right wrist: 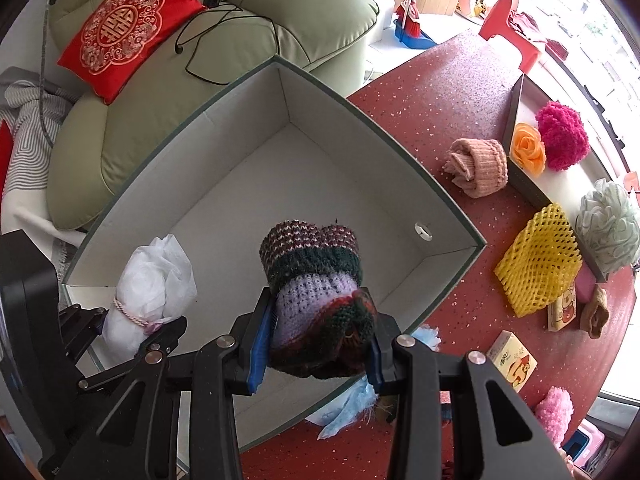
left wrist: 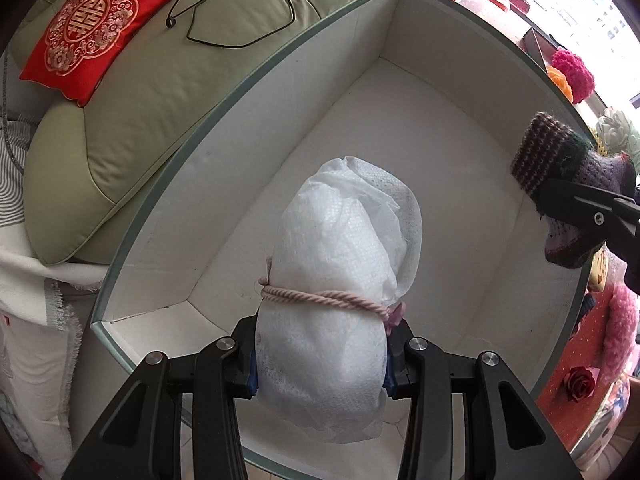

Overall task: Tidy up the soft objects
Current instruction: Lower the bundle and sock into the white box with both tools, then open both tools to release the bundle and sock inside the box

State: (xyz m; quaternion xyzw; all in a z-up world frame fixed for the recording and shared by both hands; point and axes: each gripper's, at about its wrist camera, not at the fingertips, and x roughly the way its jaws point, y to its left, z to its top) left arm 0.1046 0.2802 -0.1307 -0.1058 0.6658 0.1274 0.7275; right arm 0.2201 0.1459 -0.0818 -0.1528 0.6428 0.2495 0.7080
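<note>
A white cloth roll (left wrist: 340, 280) tied with a pink cord hangs over the open white box (left wrist: 360, 40), with my left gripper (left wrist: 322, 364) shut on its lower end. In the right wrist view the same roll (right wrist: 148, 288) shows at lower left in the left gripper (right wrist: 138, 330). My right gripper (right wrist: 316, 350) is shut on a rolled knit piece (right wrist: 316, 280) in purple, green and maroon stripes, held above the box (right wrist: 360, 128). The knit piece (left wrist: 560, 172) also appears at the right edge of the left wrist view.
The box stands on a red speckled table (right wrist: 440, 92). To its right lie a beige knit roll (right wrist: 478, 168), a yellow foam net (right wrist: 536, 260), a second box (right wrist: 516, 120) with an orange rose and pink pompom, and small cartons. A green sofa (right wrist: 160, 120) with a red cushion sits behind.
</note>
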